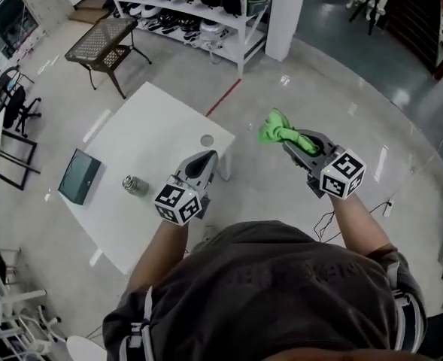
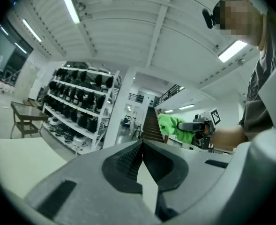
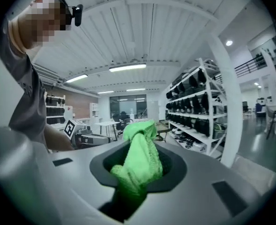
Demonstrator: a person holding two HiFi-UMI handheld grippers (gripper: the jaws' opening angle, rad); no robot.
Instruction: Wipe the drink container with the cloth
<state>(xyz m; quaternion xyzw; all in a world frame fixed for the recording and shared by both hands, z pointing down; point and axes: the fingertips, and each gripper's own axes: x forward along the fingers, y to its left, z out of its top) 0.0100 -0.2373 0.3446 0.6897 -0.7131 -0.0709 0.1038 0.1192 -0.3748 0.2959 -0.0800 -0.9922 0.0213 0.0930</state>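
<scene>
The drink container (image 1: 135, 185), a small shiny metal can, stands upright on the white table (image 1: 142, 122), near its middle. My left gripper (image 1: 205, 158) hovers over the table's right edge, to the right of the can and apart from it. In the left gripper view its jaws (image 2: 141, 145) are shut with nothing between them. My right gripper (image 1: 289, 146) is off the table to the right, above the floor, shut on a bright green cloth (image 1: 279, 128). The cloth (image 3: 138, 159) bunches out of the jaws in the right gripper view and also shows as the green cloth (image 2: 173, 126) in the left gripper view.
A dark green box (image 1: 79, 176) lies at the table's left edge. A small round disc (image 1: 207, 140) lies near the table's far right corner. A mesh bench (image 1: 102, 42) and white shelves (image 1: 198, 10) of dark gear stand beyond. Office chairs (image 1: 14, 107) are at the left.
</scene>
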